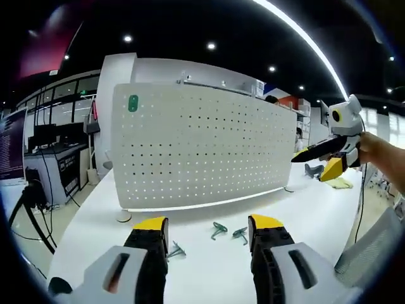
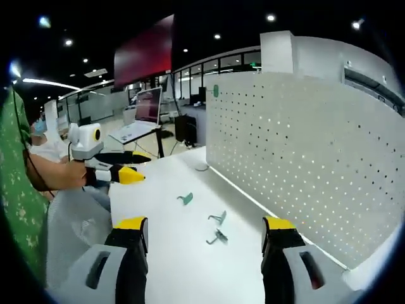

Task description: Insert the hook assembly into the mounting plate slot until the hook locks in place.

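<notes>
In the left gripper view, the left gripper has its two yellow-tipped jaws spread wide apart with nothing between them, held above the white table. Just beyond the jaw tips three small green hooks lie loose on the table in front of the pegboard: one hook close to the left jaw, a second hook between the jaws, and a third hook just beside the right jaw. The pegboard is a white perforated panel that stands upright on the table behind the hooks, with a small green tag near its upper left corner. To the right of the pegboard the right gripper is held in a person's hand above the table, well apart from the hooks; its dark jaws look pressed close together and hold nothing.

In the right gripper view, that gripper's own jaws appear parted, again with nothing between them. The same three hooks lie on the table between the jaws and the pegboard's foot, two close together and one farther off. Well away from the pegboard, the left gripper hovers over the table edge.
</notes>
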Available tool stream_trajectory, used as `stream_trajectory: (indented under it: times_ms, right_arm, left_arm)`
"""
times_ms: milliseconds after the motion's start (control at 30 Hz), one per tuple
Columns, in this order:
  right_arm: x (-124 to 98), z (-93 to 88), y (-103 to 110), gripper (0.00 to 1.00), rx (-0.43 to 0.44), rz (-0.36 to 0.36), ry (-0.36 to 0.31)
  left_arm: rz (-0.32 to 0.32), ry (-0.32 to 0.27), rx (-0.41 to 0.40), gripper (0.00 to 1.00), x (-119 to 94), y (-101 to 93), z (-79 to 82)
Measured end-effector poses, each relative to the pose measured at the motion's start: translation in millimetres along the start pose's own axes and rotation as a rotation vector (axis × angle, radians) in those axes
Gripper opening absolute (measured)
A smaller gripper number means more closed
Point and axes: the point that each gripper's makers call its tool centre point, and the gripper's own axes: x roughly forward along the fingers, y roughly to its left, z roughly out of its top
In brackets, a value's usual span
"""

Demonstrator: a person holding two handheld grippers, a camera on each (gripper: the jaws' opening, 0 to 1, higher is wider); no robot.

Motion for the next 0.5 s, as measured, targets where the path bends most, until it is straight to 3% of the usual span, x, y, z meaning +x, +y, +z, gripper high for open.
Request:
stream_trajectory:
  times_ms: [500]
  right_arm:
    - [33, -26.7, -12, 0.56, -0.031, 0.040, 0.057]
  left_arm:
    - [-0.012, 0.021, -0.006, 0.51, 0, -2.2, -7.5]
